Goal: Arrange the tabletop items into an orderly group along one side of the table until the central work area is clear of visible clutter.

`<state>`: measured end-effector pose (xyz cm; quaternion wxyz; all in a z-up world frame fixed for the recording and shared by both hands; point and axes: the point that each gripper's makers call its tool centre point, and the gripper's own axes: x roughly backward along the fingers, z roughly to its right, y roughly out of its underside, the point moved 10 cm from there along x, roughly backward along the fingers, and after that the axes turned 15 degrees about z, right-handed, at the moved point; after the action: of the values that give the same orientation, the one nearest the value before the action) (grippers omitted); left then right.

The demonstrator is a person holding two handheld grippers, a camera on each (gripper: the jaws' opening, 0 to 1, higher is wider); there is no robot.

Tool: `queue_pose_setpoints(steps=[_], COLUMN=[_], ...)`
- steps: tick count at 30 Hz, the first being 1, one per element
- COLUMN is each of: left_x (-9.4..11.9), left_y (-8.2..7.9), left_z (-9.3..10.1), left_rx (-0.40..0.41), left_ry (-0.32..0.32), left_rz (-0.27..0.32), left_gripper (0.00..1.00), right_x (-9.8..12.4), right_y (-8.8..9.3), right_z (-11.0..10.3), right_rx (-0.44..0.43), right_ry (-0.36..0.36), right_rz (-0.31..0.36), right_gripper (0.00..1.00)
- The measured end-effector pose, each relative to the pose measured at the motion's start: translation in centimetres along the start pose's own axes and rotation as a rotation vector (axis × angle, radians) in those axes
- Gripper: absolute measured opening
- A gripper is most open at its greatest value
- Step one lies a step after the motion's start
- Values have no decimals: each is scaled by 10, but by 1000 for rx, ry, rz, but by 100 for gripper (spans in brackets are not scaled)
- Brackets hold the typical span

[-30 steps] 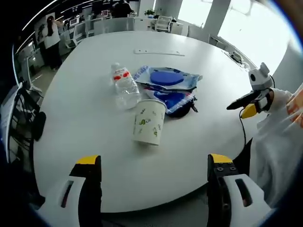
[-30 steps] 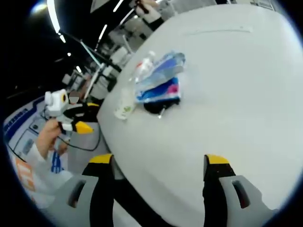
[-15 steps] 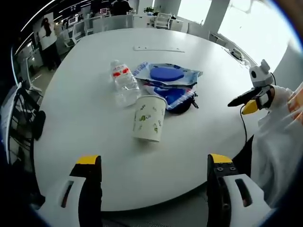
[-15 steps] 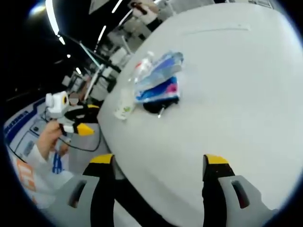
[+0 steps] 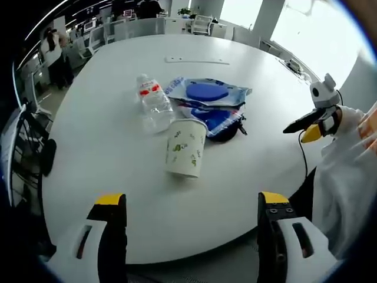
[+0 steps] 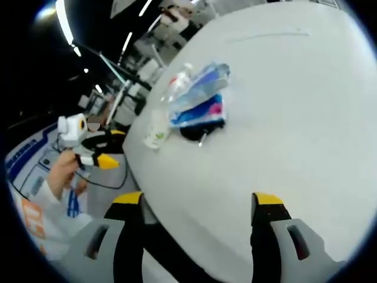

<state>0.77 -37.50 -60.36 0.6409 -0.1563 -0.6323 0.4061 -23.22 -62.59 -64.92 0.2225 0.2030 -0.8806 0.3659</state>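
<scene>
One paper cup [image 5: 186,148], one water bottle [image 5: 154,105] and two blue packets [image 5: 207,94] cluster mid-table [image 5: 118,171]; left gripper [image 5: 187,207] and right gripper [image 6: 197,207] gape wide, empty.

My left camera crept slightly forward early on, so paper cup [image 5: 187,148] and water bottle [image 5: 154,107] sit a touch higher in frame; background person [image 5: 52,54] walked off left. Nothing on the tabletop [image 5: 106,147] moved.
</scene>
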Motion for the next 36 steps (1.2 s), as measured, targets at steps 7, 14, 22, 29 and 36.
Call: queue_pose_setpoints(steps=[7, 14, 22, 29, 36], left_x=[0, 1, 3, 3, 4], left_y=[-4, -5, -8, -9, -16], left_z=[-2, -3, -7, -9, -13], left_rx=[-5, -2, 31, 51, 97], left_ry=[-6, -10, -16, -24, -34], left_rz=[5, 6, 31, 35, 74], left_gripper=[94, 94, 93, 92, 90], right_x=[1, 1, -1, -1, -1], right_y=[1, 1, 1, 2, 3], right_z=[1, 2, 2, 4, 4], right_rx=[-11, -19, -26, -38, -52], right_ry=[1, -3, -5, -3, 1], right_rz=[2, 1, 0, 2, 2], right_gripper=[72, 71, 71, 70, 70])
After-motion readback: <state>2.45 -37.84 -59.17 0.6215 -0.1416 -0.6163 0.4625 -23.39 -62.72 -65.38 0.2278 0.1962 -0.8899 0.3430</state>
